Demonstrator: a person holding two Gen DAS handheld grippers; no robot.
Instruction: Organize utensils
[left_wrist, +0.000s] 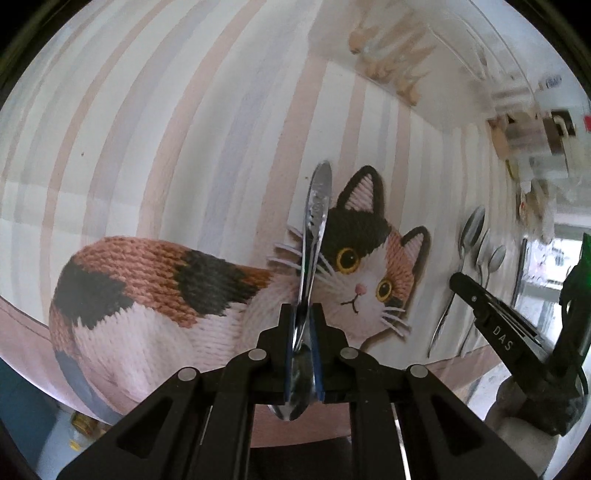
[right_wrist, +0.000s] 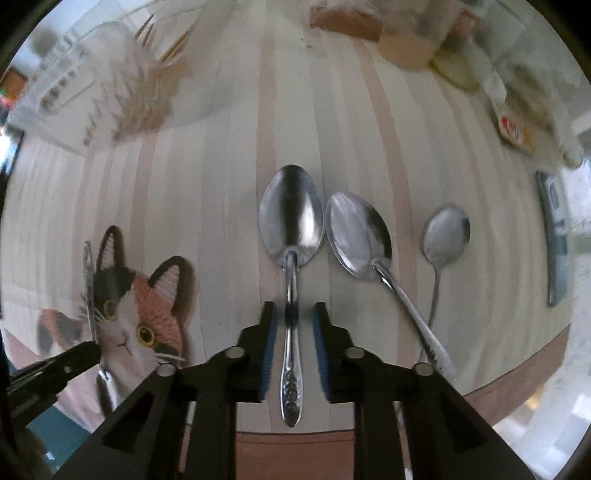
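The left gripper (left_wrist: 303, 325) clenches a spoon (left_wrist: 314, 229) edge-on; it may twist loose. The right gripper (right_wrist: 294, 321) straddles another spoon's handle (right_wrist: 291, 332), pads clear.

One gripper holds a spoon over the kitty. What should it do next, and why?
Probably the left gripper should carry its clamped spoon to the three spoons lying side by side and lay it alongside, since it alone is outside the row.

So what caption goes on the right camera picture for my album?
Three spoons in a row; the right gripper straddles the left spoon's handle on the striped cloth.
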